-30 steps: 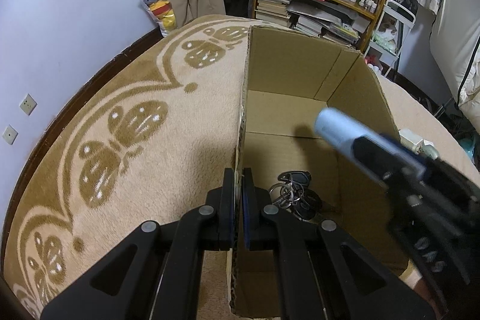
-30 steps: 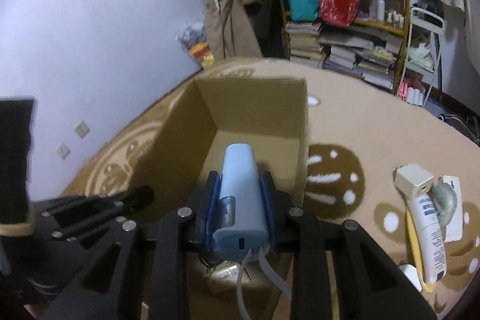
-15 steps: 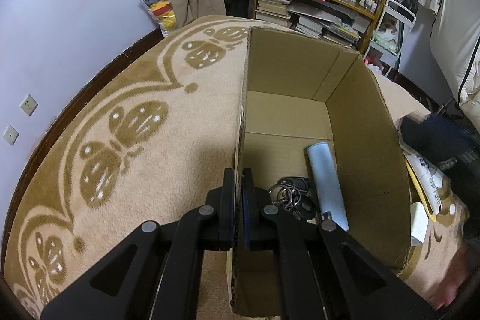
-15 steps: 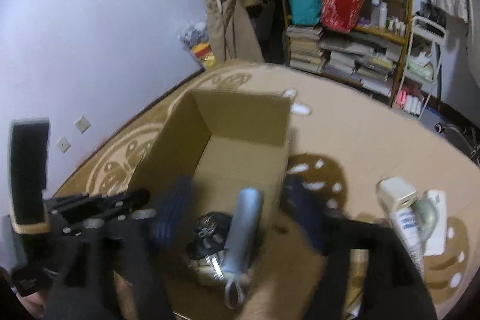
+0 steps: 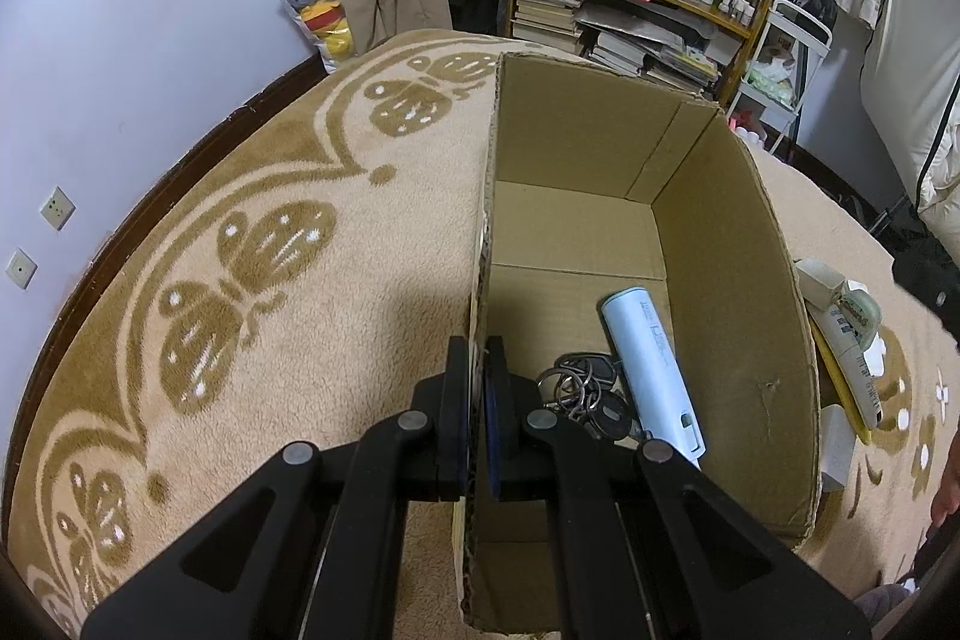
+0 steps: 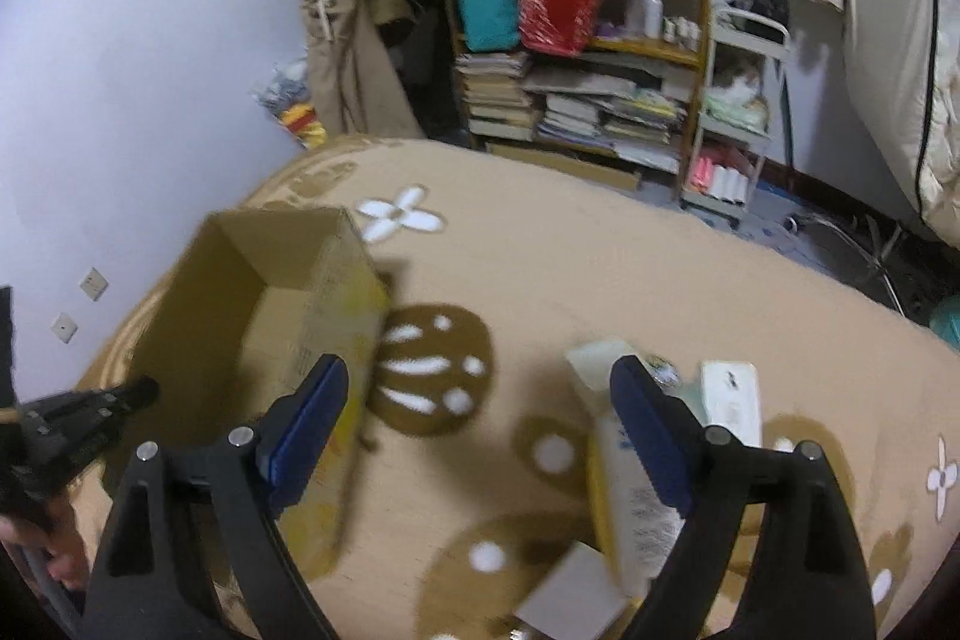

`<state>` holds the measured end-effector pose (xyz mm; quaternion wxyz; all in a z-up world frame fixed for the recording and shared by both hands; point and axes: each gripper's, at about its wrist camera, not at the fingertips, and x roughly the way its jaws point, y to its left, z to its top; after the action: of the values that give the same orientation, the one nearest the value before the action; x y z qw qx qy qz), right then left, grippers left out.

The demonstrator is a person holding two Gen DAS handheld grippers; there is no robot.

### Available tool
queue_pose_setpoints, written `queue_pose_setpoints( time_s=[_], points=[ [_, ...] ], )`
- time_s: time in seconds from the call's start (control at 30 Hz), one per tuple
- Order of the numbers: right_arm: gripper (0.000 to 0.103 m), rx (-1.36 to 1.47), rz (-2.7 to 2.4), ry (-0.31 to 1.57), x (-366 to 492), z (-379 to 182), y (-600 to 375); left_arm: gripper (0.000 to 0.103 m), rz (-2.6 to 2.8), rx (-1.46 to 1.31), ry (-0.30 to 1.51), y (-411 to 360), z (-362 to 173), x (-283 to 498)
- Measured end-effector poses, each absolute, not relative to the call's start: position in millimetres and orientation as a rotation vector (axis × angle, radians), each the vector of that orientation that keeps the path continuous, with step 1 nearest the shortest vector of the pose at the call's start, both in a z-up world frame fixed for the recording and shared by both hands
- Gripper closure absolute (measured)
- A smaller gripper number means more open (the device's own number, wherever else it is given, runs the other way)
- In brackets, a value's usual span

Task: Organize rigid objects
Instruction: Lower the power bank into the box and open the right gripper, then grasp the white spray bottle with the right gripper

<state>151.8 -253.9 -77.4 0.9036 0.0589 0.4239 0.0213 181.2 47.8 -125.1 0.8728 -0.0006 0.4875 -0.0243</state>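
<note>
My left gripper (image 5: 478, 370) is shut on the left wall of the open cardboard box (image 5: 732, 280), one pad on each side of the wall. Inside the box, a pale blue cylindrical device (image 5: 651, 358) lies on the bottom next to a bunch of keys (image 5: 585, 394). My right gripper (image 6: 480, 400) stands wide open and holds nothing. It hovers over the carpet to the right of the box (image 6: 282, 292). Under its right finger lie a white tube (image 6: 630, 490), a white cube-shaped plug (image 6: 594, 358) and a flat white item (image 6: 729, 400).
A small pale box (image 6: 570, 598) lies on the carpet near the tube. The beige patterned carpet (image 6: 540, 268) covers the surface. A crowded bookshelf (image 6: 576, 100) and a white trolley (image 6: 732, 142) stand at the back. The purple wall (image 5: 150, 40) is on the left.
My right gripper opened and dropped the pale blue device into the box beside the keys. It then swung right, out over the carpet and the loose items. The left gripper kept its grip.
</note>
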Motion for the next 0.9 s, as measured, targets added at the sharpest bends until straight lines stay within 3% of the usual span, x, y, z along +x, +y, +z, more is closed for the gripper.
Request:
queue_pose_setpoints(
  time_s=[0.63, 0.83, 0.9],
  points=[
    [0.010, 0.202, -0.062, 1.062, 138, -151, -320, 0.099, -0.050, -0.004, 1.017, 48, -127, 180],
    [0.047, 0.220, -0.061, 1.097, 142, -167, -322, 0.099, -0.049, 0.002, 1.016, 50, -128, 180],
    [0.050, 0.218, -0.068, 1.097, 142, -170, -323, 0.099, -0.050, 0.001, 1.017, 50, -128, 180]
  ],
)
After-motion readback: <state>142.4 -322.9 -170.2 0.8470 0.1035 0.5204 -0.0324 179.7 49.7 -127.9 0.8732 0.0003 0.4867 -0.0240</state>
